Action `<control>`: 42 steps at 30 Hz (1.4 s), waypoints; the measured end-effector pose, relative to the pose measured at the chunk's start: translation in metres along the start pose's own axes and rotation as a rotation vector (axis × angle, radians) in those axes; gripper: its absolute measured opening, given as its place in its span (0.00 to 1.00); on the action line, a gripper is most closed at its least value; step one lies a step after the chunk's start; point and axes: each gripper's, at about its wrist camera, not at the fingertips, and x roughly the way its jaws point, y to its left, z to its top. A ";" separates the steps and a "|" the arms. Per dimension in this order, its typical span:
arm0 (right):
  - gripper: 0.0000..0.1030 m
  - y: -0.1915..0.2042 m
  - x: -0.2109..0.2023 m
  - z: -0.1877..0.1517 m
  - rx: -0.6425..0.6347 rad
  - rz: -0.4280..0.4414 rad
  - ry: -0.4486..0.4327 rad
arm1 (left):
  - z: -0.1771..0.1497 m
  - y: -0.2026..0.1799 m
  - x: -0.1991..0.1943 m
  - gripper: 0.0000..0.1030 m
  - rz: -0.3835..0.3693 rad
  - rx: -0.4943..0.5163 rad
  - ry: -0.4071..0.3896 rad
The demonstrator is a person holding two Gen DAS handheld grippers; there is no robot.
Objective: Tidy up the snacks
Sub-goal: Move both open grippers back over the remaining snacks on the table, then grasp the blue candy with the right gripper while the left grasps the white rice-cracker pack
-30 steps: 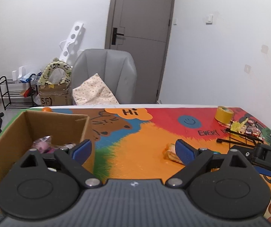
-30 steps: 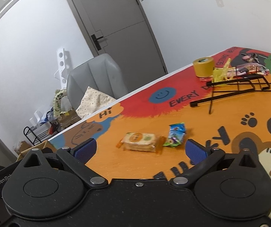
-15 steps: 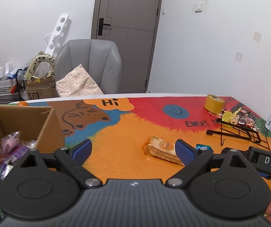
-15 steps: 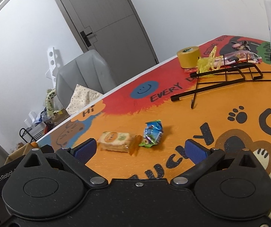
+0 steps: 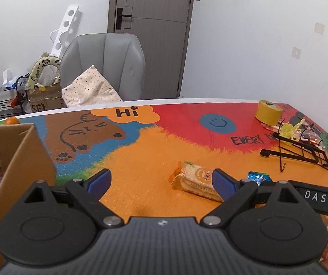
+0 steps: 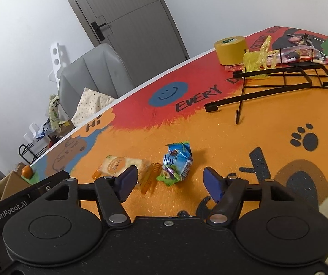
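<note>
On the bright painted table (image 5: 141,160), two loose snacks lie side by side: a cracker pack (image 5: 193,180) in an orange wrapper and, just beside it, a small blue candy packet (image 6: 177,160). Seen from the right wrist, the blue packet sits at about 12 o'clock between the spread blue pads, with the cracker pack at 10 o'clock, partly behind the left pad. The right claw (image 6: 170,181) is released and holds nothing; it hovers low, lined up on the blue packet. The left claw (image 5: 161,181) is also released and empty, with the cracker pack at 1 o'clock by its right pad. A cardboard box (image 5: 19,160) at 9 o'clock of the left view already holds wrapped snacks. A tape roll (image 6: 230,50) and a black wire stand (image 6: 278,80) sit at the far side, well apart.

The step in hand looks like the reach for the blue packet. Next, the right claw likely needs to drop so its pads straddle the packet, clench gently on the crinkly wrapper, then carry it to the box.
</note>
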 end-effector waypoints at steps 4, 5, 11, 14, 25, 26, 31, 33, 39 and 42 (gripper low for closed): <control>0.58 -0.001 0.009 0.005 0.000 -0.006 0.003 | 0.005 -0.004 0.010 0.91 -0.004 0.004 0.008; 0.57 -0.002 0.010 0.006 -0.001 -0.008 0.003 | 0.006 -0.005 0.013 0.91 -0.005 0.006 0.008; 0.50 -0.004 0.024 0.010 -0.003 -0.009 0.021 | 0.011 -0.013 0.029 0.91 0.000 0.012 0.023; 0.29 -0.008 0.031 0.007 -0.001 0.016 0.035 | 0.012 -0.017 0.037 0.91 0.017 0.028 0.029; 0.24 -0.027 0.031 0.003 0.054 0.078 -0.016 | 0.010 -0.038 0.063 0.91 0.053 0.066 0.049; 0.23 -0.028 0.029 0.004 0.053 0.070 -0.024 | 0.011 -0.040 0.065 0.91 0.058 0.067 0.048; 0.21 -0.041 0.025 0.005 0.085 0.064 -0.039 | 0.009 -0.060 0.080 0.91 0.105 0.097 0.075; 0.16 -0.040 0.022 0.006 0.078 0.059 -0.052 | 0.008 -0.066 0.082 0.91 0.100 0.096 0.076; 0.16 -0.036 0.017 0.007 0.056 0.055 -0.062 | 0.001 -0.082 0.088 0.91 0.126 0.155 0.102; 0.29 -0.039 0.019 0.008 0.069 0.054 -0.050 | -0.004 -0.081 0.081 0.91 0.125 0.154 0.108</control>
